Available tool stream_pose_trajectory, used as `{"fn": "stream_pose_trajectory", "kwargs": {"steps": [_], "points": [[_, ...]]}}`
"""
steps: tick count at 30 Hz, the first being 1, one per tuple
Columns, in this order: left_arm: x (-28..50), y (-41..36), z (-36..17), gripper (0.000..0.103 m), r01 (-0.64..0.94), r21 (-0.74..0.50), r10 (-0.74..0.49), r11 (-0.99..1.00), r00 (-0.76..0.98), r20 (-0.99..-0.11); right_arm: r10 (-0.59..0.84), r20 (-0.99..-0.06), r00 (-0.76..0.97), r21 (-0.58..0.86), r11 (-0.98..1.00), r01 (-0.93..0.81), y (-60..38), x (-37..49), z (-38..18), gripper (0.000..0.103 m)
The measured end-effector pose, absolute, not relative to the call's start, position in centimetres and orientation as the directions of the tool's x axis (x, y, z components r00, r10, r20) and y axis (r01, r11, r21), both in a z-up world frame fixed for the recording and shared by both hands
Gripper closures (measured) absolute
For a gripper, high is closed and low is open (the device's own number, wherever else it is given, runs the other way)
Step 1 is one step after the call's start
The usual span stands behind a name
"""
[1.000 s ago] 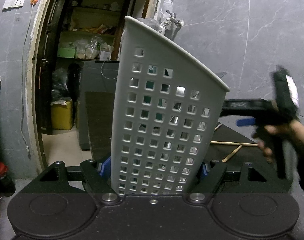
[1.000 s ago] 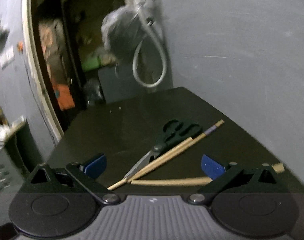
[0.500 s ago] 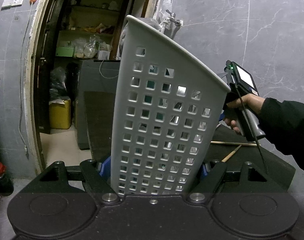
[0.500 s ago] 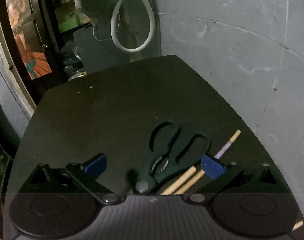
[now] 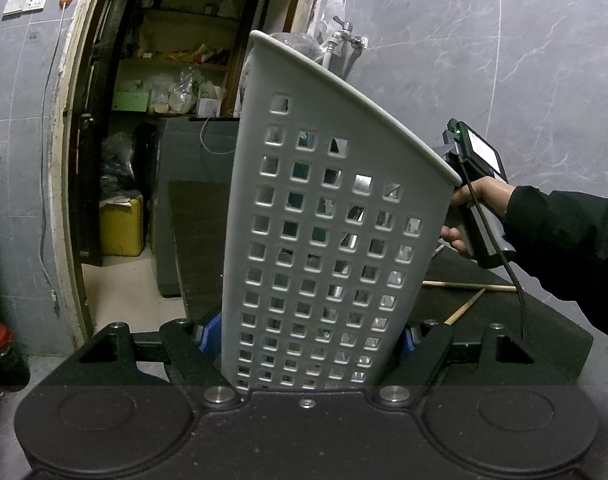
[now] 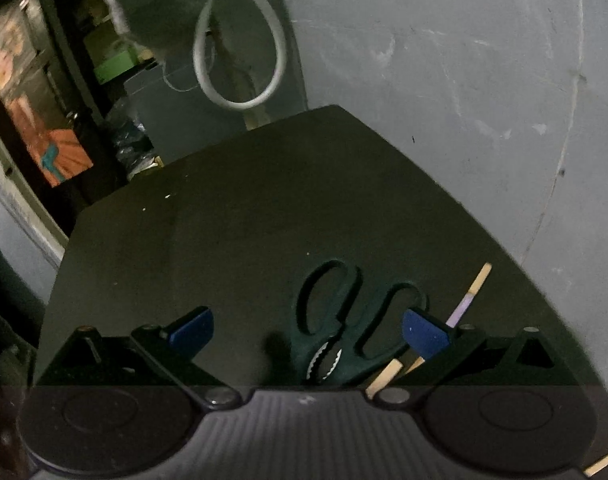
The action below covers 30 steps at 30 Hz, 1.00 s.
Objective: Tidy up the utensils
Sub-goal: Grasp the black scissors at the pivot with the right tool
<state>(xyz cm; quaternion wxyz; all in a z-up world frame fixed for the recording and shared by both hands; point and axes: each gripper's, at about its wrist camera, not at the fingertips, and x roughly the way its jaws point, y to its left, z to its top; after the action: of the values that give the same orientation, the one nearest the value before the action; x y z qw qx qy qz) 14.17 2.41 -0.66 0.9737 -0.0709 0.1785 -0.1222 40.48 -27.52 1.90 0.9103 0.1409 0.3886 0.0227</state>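
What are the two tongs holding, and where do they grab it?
The left tongs pinch the white holey basket by its lower end, one finger on each side. The right tongs are open over the scissors, holding nothing.

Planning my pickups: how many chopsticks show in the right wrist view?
3 chopsticks: a plain chopstick and a purple-banded chopstick just right of the scissors, a third chopstick at bottom right. The right gripper may hide more.

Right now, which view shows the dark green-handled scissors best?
The right wrist view: the dark green-handled scissors lie on the black table between the right gripper's open fingers. The left wrist view does not show them.
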Motion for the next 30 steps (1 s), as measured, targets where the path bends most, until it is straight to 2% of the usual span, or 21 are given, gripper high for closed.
{"fn": "stream_pose_trajectory", "kwargs": {"steps": [7, 9, 11, 19, 22, 28, 30], "points": [[14.2, 2.3, -0.3, 0.024, 0.211, -0.18, -0.262, 0.961, 0.905, -0.336, 0.189, -0.7, 0.689, 0.379, 0.916, 0.133, -28.7, 42.3, 1.0, 0.001], [14.2, 2.3, -0.2, 0.024, 0.211, -0.181, -0.262, 0.961, 0.904, -0.337, 0.203, -0.683, 0.702, 0.409, 0.902, 0.137, -29.0, 42.4, 0.8, 0.007], [14.1, 2.3, -0.2, 0.024, 0.21, -0.181, -0.261, 0.961, 0.905, -0.337, 0.216, -0.681, 0.7, 0.448, 0.879, 0.165, -29.7, 42.7, 0.3, 0.019], [14.2, 2.3, -0.2, 0.024, 0.209, -0.181, -0.26, 0.961, 0.905, -0.337, 0.223, -0.649, 0.728, 0.511, 0.836, 0.199, -31.6, 42.7, -0.8, 0.039], [14.1, 2.4, -0.2, 0.024, 0.209, -0.181, -0.26, 0.961, 0.905, -0.336, 0.201, -0.653, 0.73, 0.468, 0.865, 0.179, -31.0, 42.6, -0.9, 0.046], [14.0, 2.4, -0.3, 0.024, 0.208, -0.186, -0.261, 0.96, 0.907, -0.331, 0.102, -0.679, 0.727, 0.256, 0.961, 0.105, -27.3, 42.3, -0.4, 0.054], [13.9, 2.4, -0.3, 0.024, 0.208, -0.187, -0.261, 0.96, 0.907, -0.33, 0.086, -0.681, 0.727, 0.198, 0.978, 0.069, -26.0, 42.6, -0.5, 0.061]]}}
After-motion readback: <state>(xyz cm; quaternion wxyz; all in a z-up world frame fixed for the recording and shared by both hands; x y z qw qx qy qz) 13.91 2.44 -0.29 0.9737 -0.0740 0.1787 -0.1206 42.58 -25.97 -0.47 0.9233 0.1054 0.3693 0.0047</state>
